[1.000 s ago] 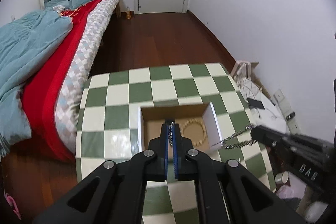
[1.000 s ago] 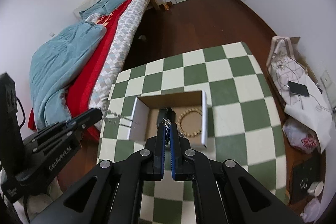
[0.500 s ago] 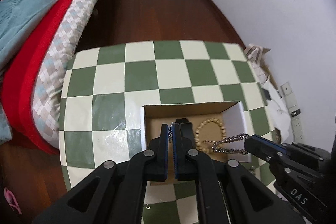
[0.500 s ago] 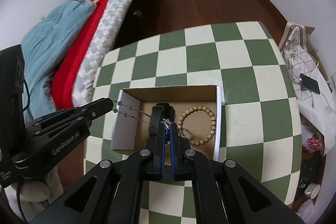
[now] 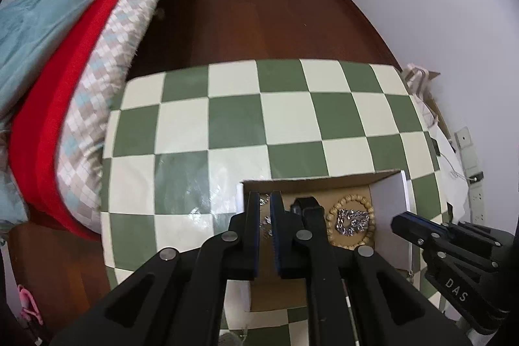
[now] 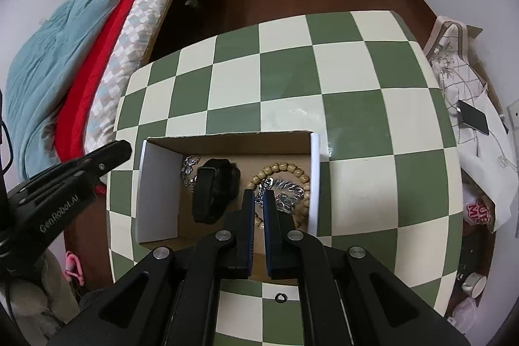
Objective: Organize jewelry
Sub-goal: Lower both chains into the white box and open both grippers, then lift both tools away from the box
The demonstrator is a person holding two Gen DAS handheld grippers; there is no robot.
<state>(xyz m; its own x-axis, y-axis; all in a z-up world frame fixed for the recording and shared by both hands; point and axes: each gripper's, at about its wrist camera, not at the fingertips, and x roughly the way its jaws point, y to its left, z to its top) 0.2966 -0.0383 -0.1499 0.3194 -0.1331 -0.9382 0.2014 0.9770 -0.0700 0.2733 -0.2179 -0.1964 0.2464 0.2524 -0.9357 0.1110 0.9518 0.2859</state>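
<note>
The silver chain [image 6: 285,192] lies heaped inside the bead bracelet [image 6: 282,171], at the cardboard box's [image 6: 227,141] 3 o'clock side on the bench [image 6: 292,70]. Both our tools [image 5: 265,216] [image 6: 256,206] stand slightly spread, empty. We judge it light, limp, slippery: pinch bunched links.

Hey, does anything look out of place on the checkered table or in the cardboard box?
One thing: a small dark ring lies alone on the green-and-cream checkered table, outside the open cardboard box holding the other jewelry.
</note>
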